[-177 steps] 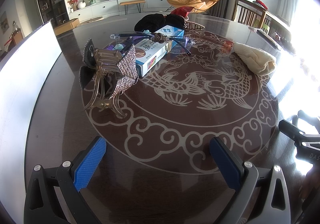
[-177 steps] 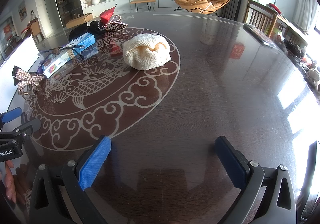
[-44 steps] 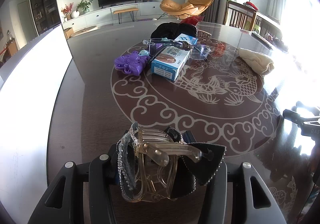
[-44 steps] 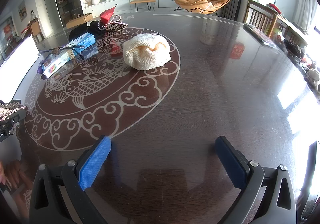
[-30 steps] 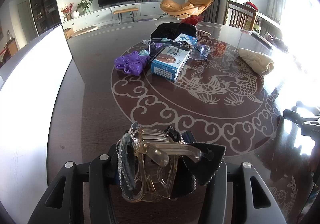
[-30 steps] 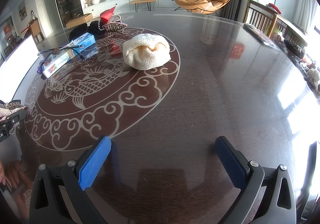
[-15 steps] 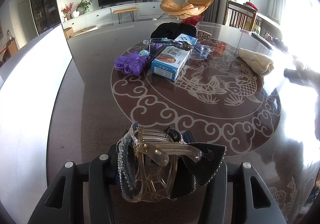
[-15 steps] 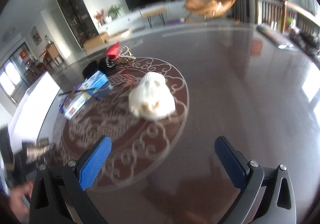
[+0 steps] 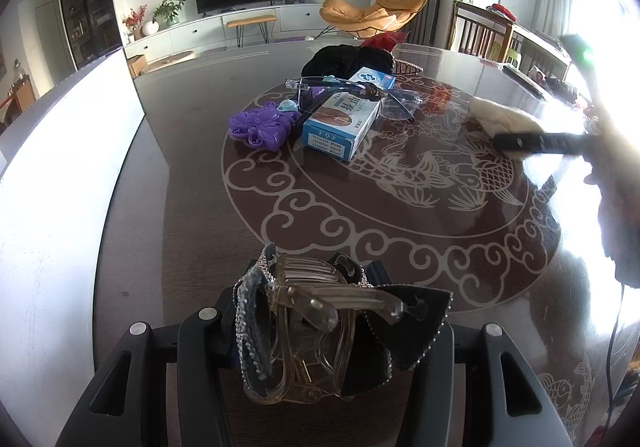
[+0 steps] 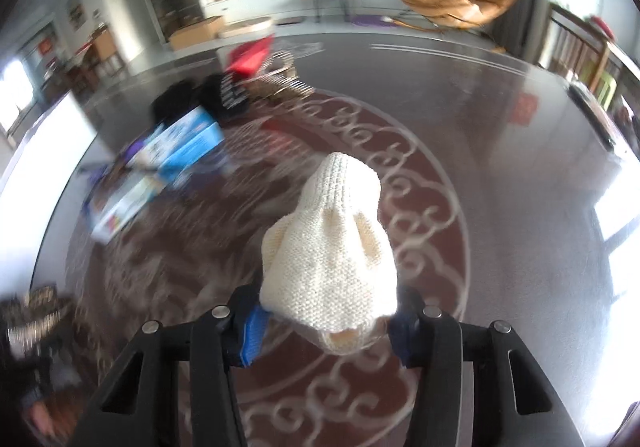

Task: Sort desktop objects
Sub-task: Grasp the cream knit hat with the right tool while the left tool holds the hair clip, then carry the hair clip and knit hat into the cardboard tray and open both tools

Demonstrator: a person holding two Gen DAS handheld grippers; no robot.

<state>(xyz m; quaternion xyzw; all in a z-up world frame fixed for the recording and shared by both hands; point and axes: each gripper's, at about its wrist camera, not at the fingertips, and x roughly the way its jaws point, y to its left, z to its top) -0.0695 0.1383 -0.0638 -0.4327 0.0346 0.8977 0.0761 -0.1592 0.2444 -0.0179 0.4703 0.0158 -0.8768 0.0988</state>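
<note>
Cream knit hat (image 10: 328, 267) — right jaws closing round it.

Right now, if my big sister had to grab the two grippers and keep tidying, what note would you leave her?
Left gripper: shut on the sparkly hair clip, held low above the table near its edge.
Right gripper: jaws closing, with the cream knit hat between them; not sure the grip is firm yet.
On the table's round pattern: the blue box with the glasses on top, the purple clip beside it, dark cloth behind.
Done: clip picked up, hat reached.
Left: put down the clip and hat, then sort the rest.
</note>
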